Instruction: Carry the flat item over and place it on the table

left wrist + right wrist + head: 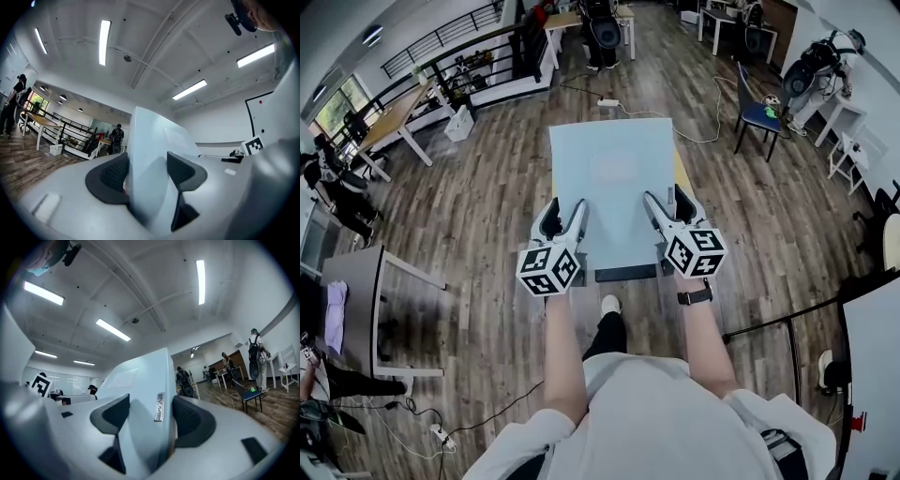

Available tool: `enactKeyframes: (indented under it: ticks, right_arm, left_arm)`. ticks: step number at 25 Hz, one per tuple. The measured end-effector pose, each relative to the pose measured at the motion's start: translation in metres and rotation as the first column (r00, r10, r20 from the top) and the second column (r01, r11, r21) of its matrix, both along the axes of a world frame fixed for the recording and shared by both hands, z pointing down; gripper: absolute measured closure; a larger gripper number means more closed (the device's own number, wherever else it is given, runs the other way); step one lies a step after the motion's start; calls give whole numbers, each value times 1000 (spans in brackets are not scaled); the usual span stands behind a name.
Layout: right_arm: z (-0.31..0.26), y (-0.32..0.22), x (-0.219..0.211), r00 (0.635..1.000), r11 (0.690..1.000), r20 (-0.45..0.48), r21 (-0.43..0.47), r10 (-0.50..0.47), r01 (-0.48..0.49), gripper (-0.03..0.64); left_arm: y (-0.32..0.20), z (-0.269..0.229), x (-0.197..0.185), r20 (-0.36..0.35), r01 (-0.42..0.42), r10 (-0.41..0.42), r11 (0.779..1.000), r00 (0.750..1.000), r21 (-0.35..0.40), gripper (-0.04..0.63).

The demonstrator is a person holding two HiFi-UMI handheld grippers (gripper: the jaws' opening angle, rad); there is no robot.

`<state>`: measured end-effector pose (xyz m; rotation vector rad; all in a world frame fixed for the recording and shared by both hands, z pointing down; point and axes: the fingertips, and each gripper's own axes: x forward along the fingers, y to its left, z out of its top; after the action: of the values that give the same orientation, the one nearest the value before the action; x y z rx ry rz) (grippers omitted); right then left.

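Above the floor at 12 o'clock, left gripper (565, 211) and right gripper (666, 199) each clamp the panel (614, 169) at a near corner, likely so it rides level.

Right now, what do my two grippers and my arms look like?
The left gripper and right gripper are pale grey with dark textured pads, each carrying a white cube with black square markers. Forearms are bare below a white short-sleeved shirt; a black watch sits on the right wrist.

Both my forearms (565, 349) reach forward, side by side. My left gripper (567, 208) clamps the near left edge of the flat panel (614, 173); my right gripper (665, 199) clamps its near right edge, pads (193, 420) pressed on both faces.
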<state>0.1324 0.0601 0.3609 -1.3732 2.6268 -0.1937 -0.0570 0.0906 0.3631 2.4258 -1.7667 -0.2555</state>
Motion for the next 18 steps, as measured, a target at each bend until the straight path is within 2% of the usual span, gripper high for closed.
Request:
enactKeyframes:
  ticks: [10, 18]
  right_arm:
    - [-7, -163, -41, 998, 998, -21, -23, 56, -57, 331]
    - [53, -266, -83, 995, 983, -50, -162, 81, -88, 331]
  left_arm:
    - [-174, -3, -42, -26, -54, 53, 998, 998, -23, 328]
    - [-280, 60, -84, -61, -89, 80, 982, 995, -165, 328]
